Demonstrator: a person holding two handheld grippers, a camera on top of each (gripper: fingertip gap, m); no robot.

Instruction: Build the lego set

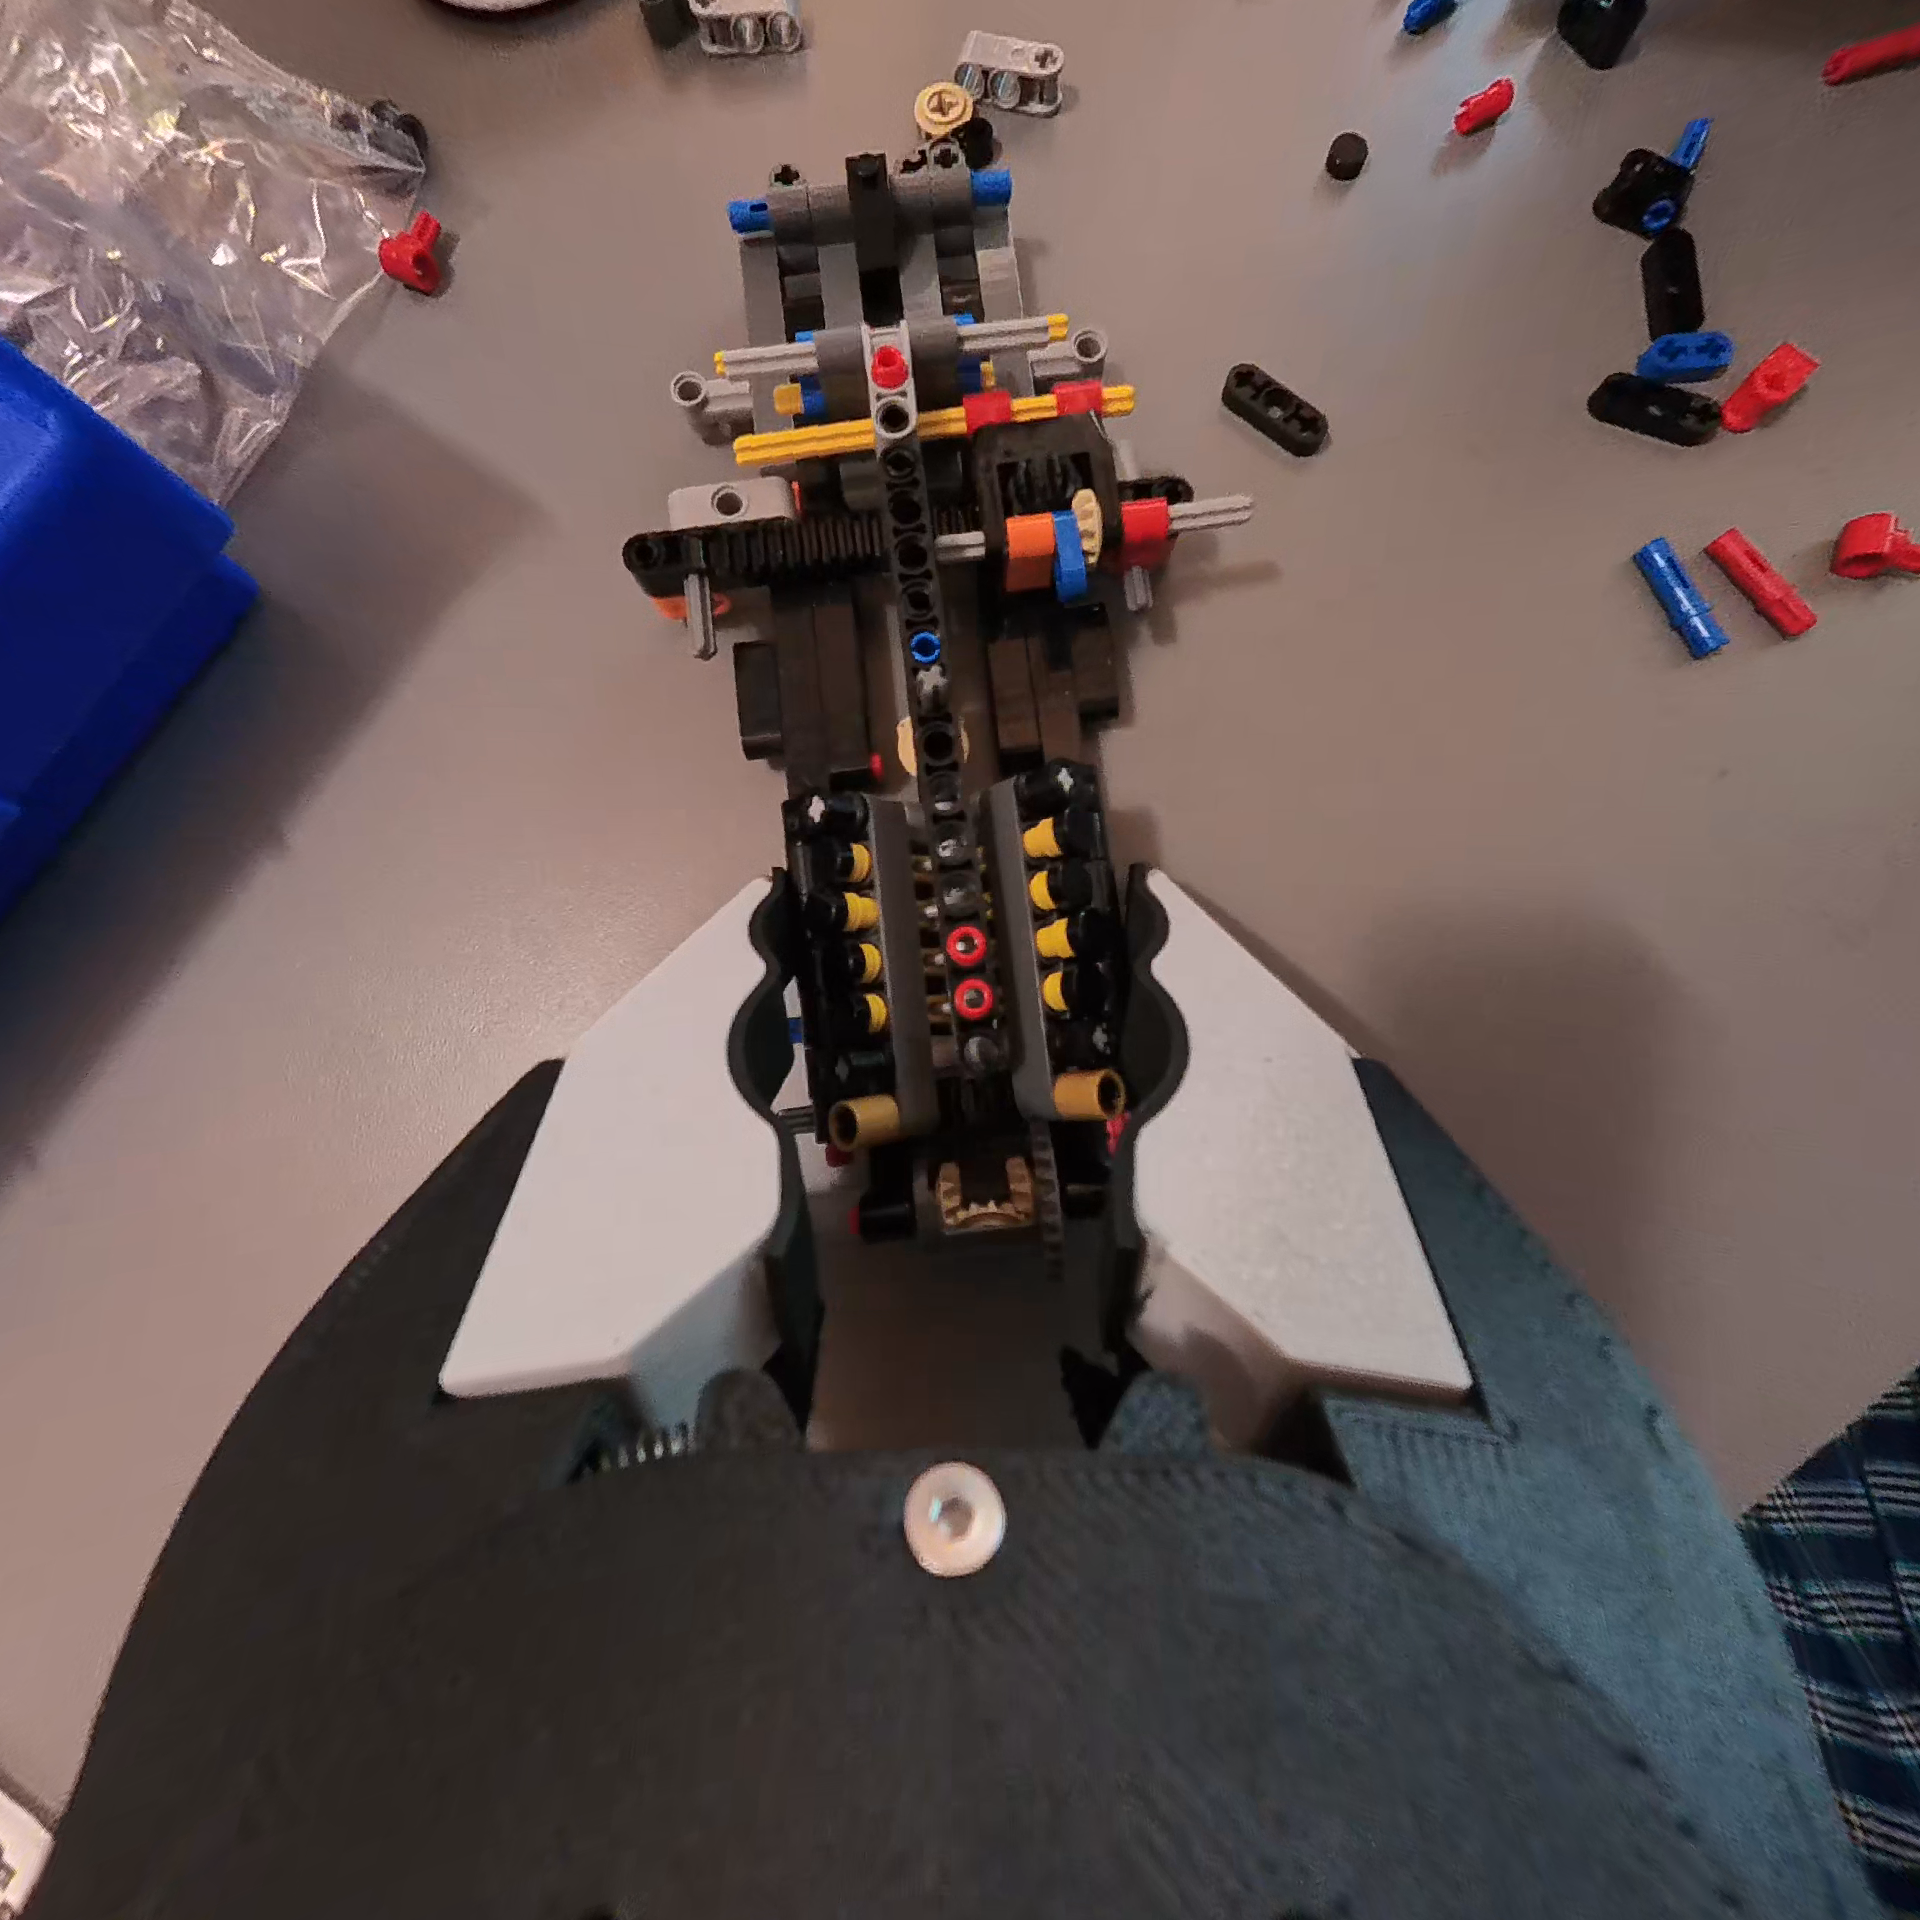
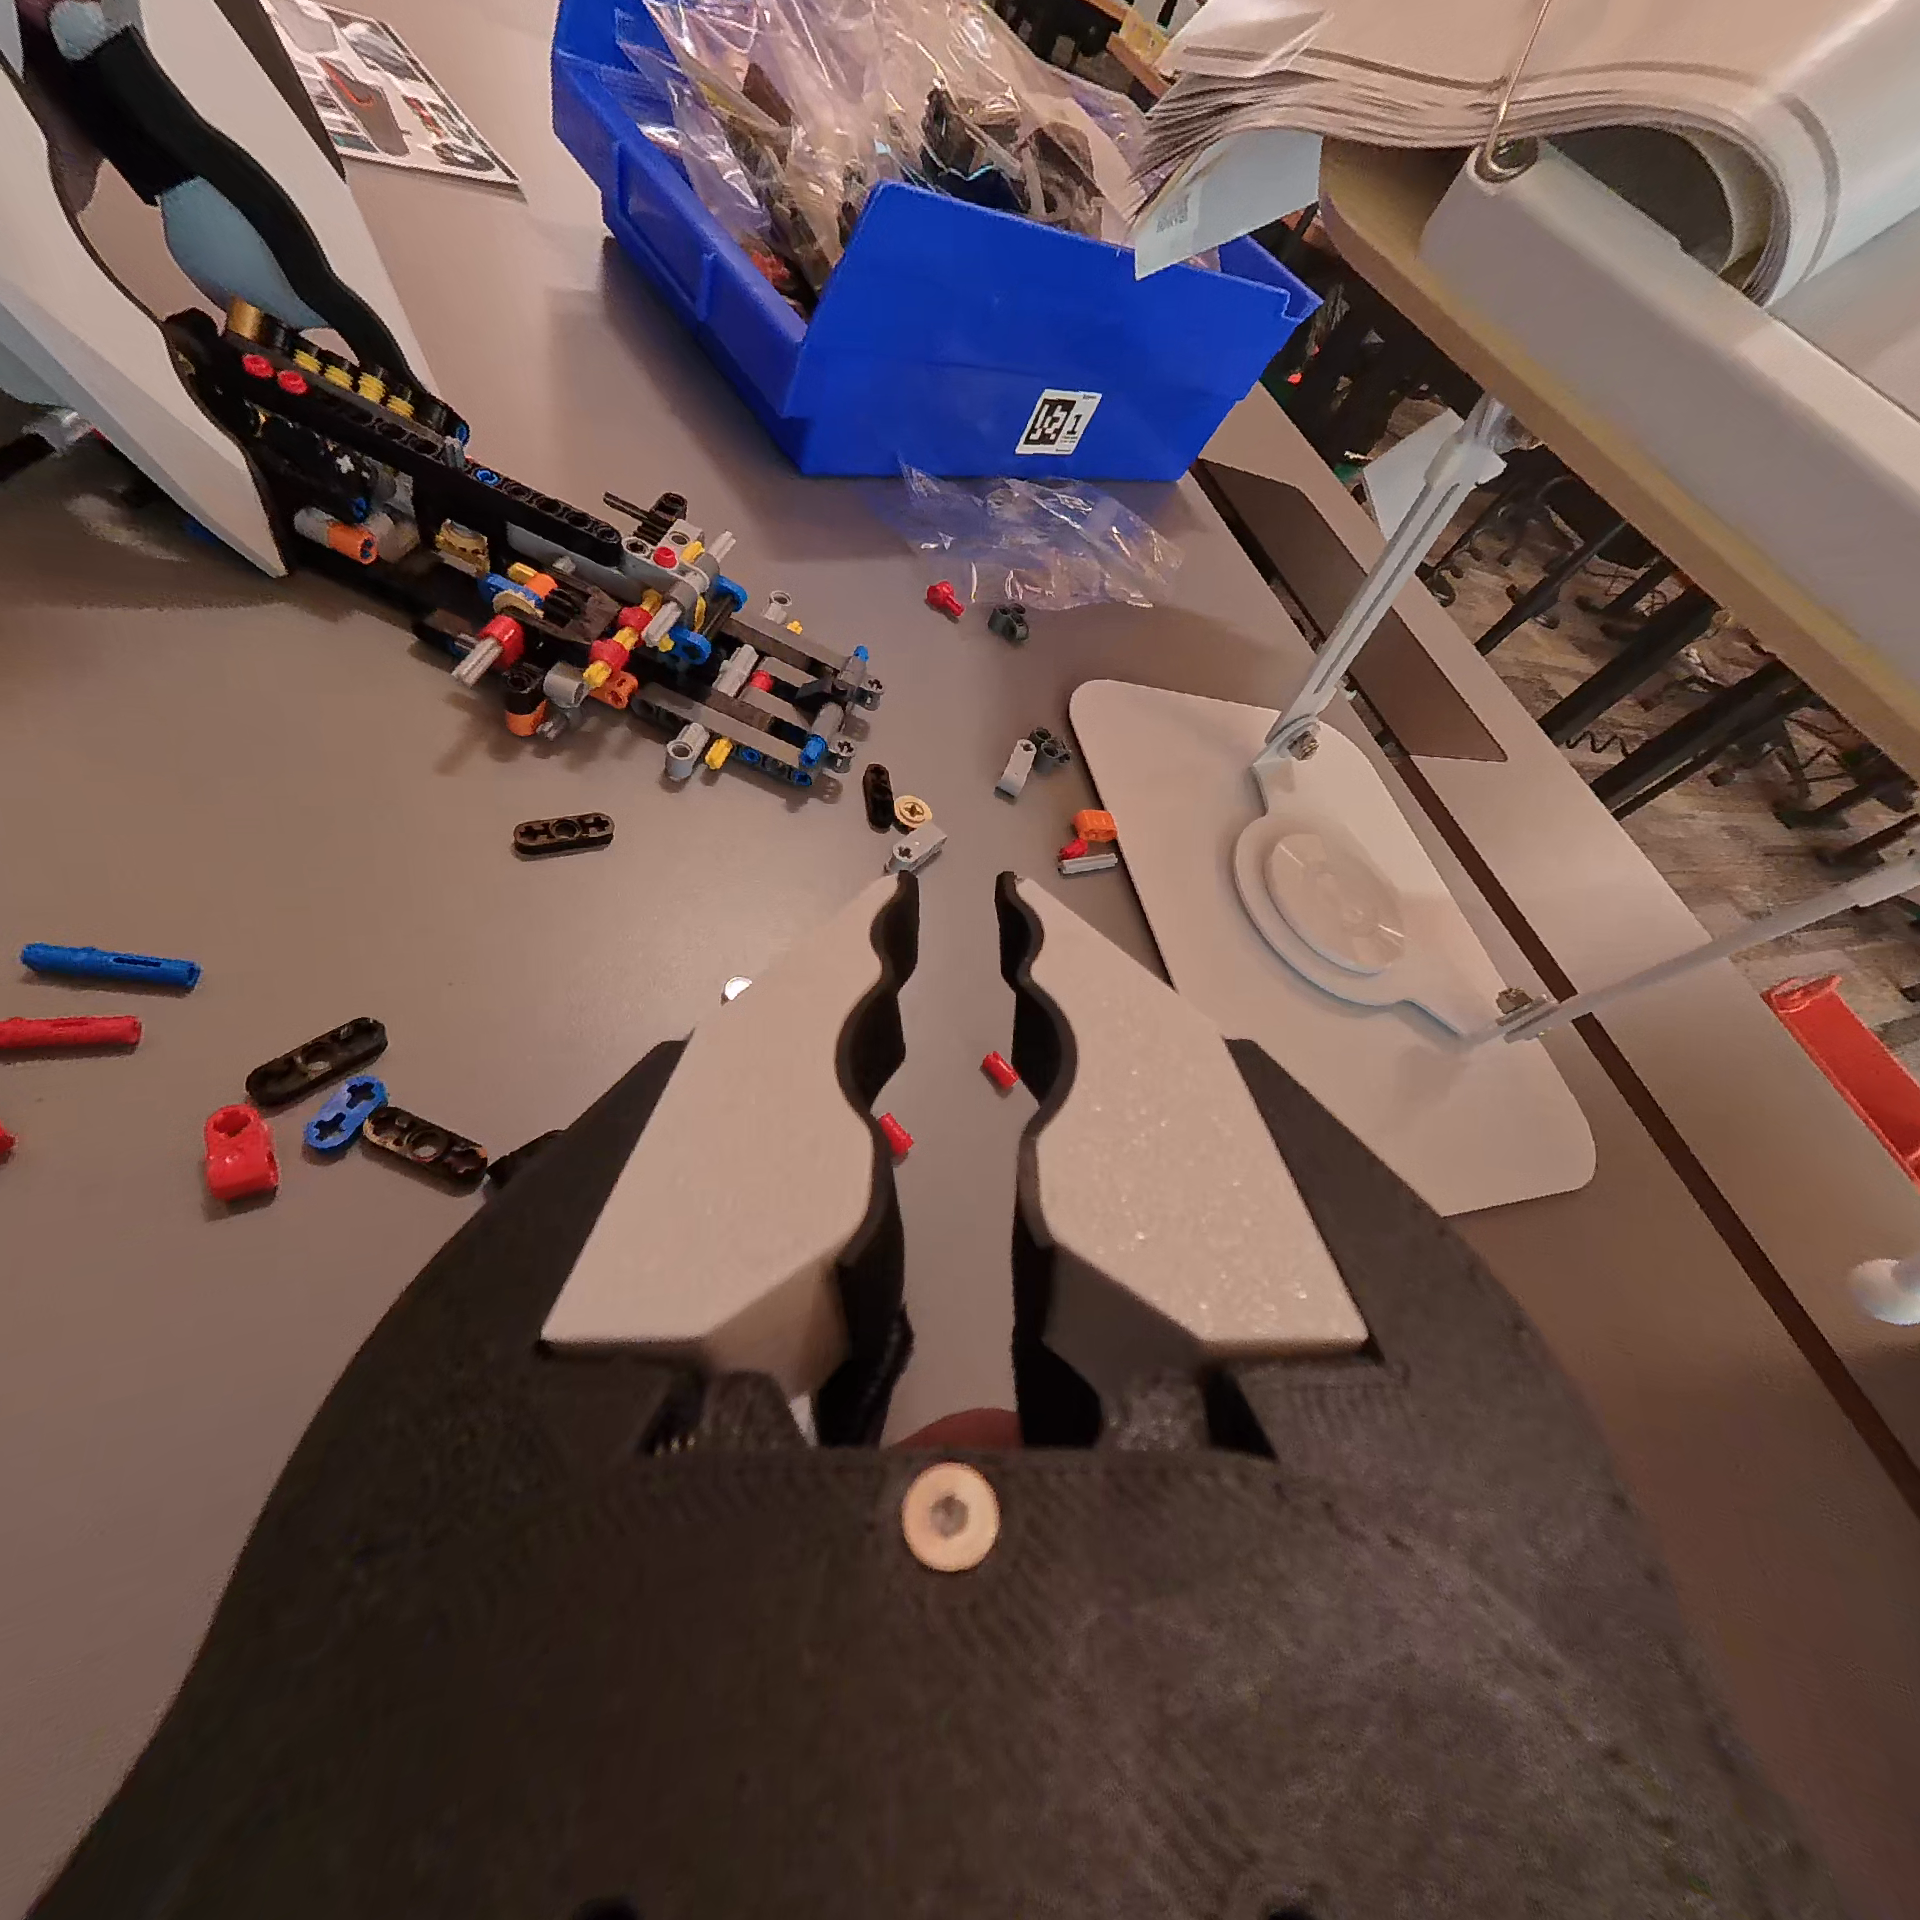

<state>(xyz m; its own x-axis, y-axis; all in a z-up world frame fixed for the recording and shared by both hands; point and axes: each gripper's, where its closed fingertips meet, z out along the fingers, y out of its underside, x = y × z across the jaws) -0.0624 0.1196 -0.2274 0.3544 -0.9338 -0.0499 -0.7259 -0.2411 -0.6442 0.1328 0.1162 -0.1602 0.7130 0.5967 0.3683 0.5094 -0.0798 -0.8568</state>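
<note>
The long, partly built lego chassis [image 1: 914, 520] lies on the grey table, pointing away from me. My left gripper [image 1: 958, 894] is shut on its near end, the engine block with yellow pistons [image 1: 1055, 904]. In the right wrist view the chassis [image 2: 582, 613] lies at the upper left, with the left gripper [image 2: 312, 436] clamped on its far end. My right gripper [image 2: 956, 888] is empty and hovers above the table, its jaws a narrow gap apart. Two small red pins [image 2: 1000, 1068] lie on the table under it.
Loose parts lie around: black beams [image 2: 563, 833], blue and red pins [image 2: 109, 966], grey connectors [image 2: 914, 850]. A blue bin [image 2: 987, 343] with bagged parts stands behind. A white stand base [image 2: 1195, 790] carries an open booklet [image 2: 1558, 83] at the right. A plastic bag [image 1: 156, 208] lies at the left. Spacing between my two grippers at the tips: around 20 cm.
</note>
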